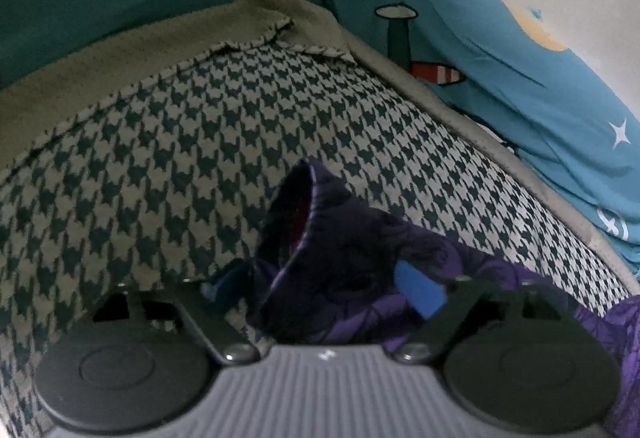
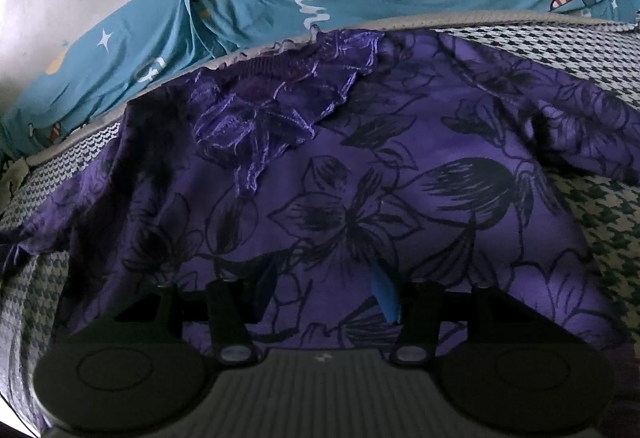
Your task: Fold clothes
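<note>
Now purple floral garment (image 2: 400, 174) lies bunched between both grippers' fingers (image 1: 420, 294).

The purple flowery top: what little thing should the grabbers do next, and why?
Probably close the left gripper on the dark sleeve cuff of the purple flower-print top. The cuff sits between its blue pads with the jaws apart, so it seems not gripped yet. The top lies spread on the houndstooth blanket, sleeves out, so a sleeve likely folds in first.
</note>
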A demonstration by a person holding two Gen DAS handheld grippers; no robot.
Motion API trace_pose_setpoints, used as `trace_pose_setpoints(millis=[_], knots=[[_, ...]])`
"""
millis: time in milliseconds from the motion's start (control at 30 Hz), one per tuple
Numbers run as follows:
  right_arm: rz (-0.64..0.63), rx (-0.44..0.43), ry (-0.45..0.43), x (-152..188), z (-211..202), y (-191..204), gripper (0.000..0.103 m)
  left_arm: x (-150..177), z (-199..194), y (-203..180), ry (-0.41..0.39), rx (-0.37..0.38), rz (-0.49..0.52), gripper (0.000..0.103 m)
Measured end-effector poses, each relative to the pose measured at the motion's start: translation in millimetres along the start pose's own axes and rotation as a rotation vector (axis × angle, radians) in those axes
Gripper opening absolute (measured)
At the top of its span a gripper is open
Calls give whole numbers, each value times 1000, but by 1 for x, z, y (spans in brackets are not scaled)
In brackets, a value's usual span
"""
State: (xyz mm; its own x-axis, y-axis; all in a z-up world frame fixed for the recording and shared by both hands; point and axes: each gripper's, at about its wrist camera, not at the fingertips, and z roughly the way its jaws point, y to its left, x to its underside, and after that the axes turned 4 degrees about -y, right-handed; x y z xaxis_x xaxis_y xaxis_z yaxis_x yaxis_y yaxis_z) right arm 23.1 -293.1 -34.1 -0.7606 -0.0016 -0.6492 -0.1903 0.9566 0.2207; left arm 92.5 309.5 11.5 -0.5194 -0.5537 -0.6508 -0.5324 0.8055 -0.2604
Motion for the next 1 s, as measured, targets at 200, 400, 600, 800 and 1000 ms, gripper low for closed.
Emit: trace_pose_setpoints(millis=[200,400,600,800,1000], knots=[[-9,3,1,-1,5,3,53,1,5,-8,-12,9,35,43],[-9,5,-3,-2,7,5,53,4,-3,-20,-67,15,90,11],[3,3,-10,-3,7,5,53,6,-31,-46,-226,-84,257,10],[4,-2,-9,-5,9,5,53,1,-43,-33,-224,-172,271,10],[2,-7,-8,-7,10,6,53,1,-36,-8,-178,-254,262,10]])
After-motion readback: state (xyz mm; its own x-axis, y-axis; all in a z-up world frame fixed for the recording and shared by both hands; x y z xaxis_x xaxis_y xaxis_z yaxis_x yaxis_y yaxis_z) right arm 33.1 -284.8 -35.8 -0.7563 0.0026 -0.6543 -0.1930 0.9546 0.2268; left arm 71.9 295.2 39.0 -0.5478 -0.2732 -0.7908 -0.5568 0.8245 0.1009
